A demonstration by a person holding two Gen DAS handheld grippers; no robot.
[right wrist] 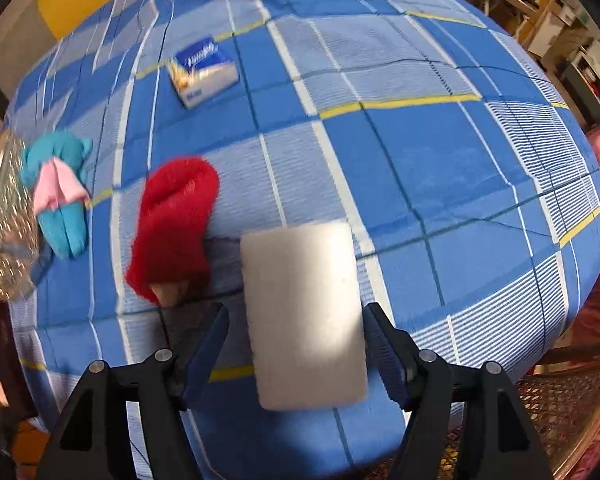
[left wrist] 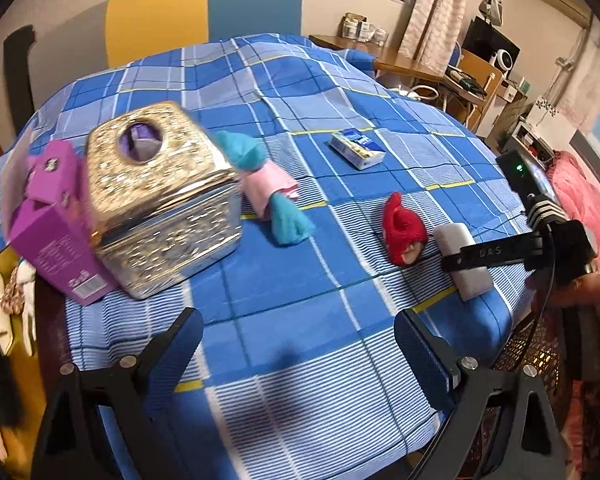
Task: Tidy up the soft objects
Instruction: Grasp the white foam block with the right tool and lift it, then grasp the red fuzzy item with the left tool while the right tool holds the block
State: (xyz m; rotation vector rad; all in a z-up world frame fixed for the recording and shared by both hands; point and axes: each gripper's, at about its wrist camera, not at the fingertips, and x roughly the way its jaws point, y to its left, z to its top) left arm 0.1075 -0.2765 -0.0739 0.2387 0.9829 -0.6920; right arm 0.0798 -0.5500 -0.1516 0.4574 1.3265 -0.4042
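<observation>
R gripper (right wrist: 296, 344) pointing steeply down at checked blue cloth (right wrist: 440, 152), jaws apart. White sponge pad (right wrist: 304, 312) lying flat on cloth between them, a gap on each side, pads not pressing it. Red fuzzy sock (right wrist: 172, 228) just beyond L jaw, beside sponge; touching it or not, hard to tell w/ the blur. Teal-and-pink sock bundle (right wrist: 58, 196) further out past L jaw, next to edge of gold box (right wrist: 4, 216). Blue tissue pack (right wrist: 204, 72) well ahead of jaws, apart from the rest.

L gripper (left wrist: 296, 344) also gaping wide, nothing between jaws, only bare cloth (left wrist: 284, 256) in front. Gold perforated tissue box (left wrist: 160, 200) ahead of L jaw, purple carton (left wrist: 52, 224) leaning against its far-L side. Teal-pink bundle (left wrist: 268, 188) straight ahead, just beside box. Tissue pack (left wrist: 356, 148) farther on. Red sock (left wrist: 404, 228) and sponge (left wrist: 460, 256) ahead of R jaw, R gripper's black finger (left wrist: 484, 256) crossing over sponge. Hand (left wrist: 580, 300) behind it, partly cut off at frame edge.
</observation>
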